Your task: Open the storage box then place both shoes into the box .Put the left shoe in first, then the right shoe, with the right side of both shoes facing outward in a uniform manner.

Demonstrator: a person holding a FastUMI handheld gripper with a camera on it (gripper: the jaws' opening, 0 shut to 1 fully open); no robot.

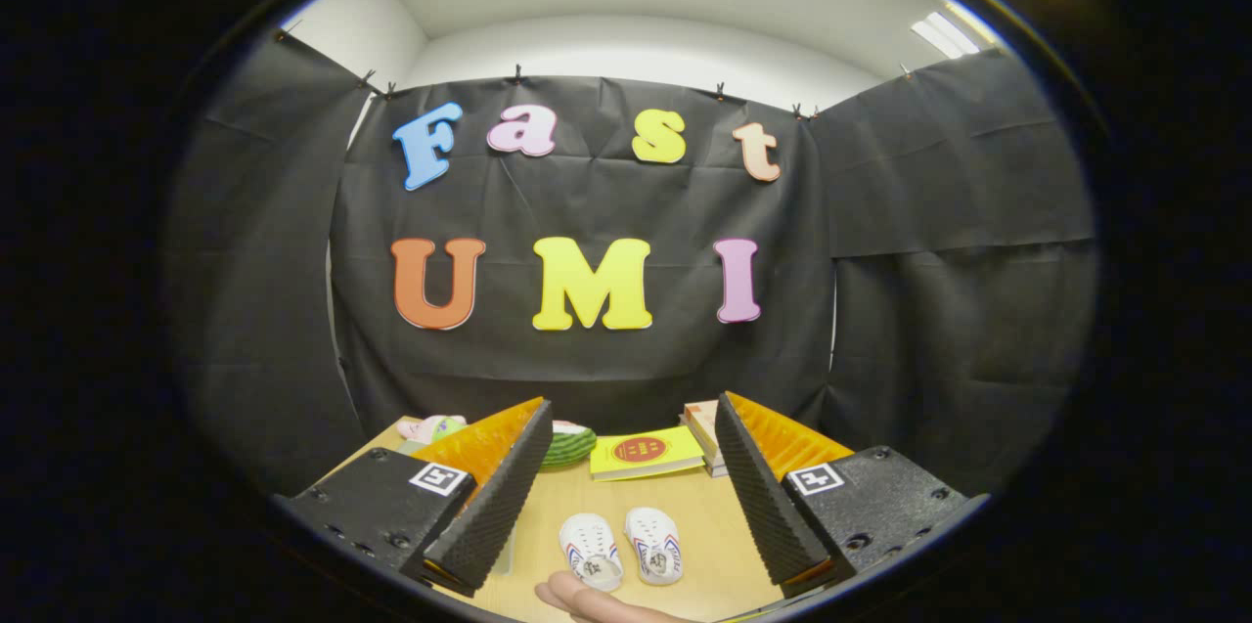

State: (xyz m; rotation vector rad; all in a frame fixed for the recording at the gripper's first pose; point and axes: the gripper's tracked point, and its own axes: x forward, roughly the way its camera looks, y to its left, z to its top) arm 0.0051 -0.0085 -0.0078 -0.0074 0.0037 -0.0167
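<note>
The gripper [626, 496] hovered with fingers spread wide, holding nothing. Two white shoes [620, 548] sat side by side on the wooden counter [724, 545] between them, a yellow book [646, 452] beyond at twelve o'clock.

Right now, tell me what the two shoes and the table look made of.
The two white shoes, beyond the open gripper, look like moulded rubber or foam: smooth, matte, perforated tops. The table looks like light wood or laminate: pale tan, even, slightly matte.
</note>
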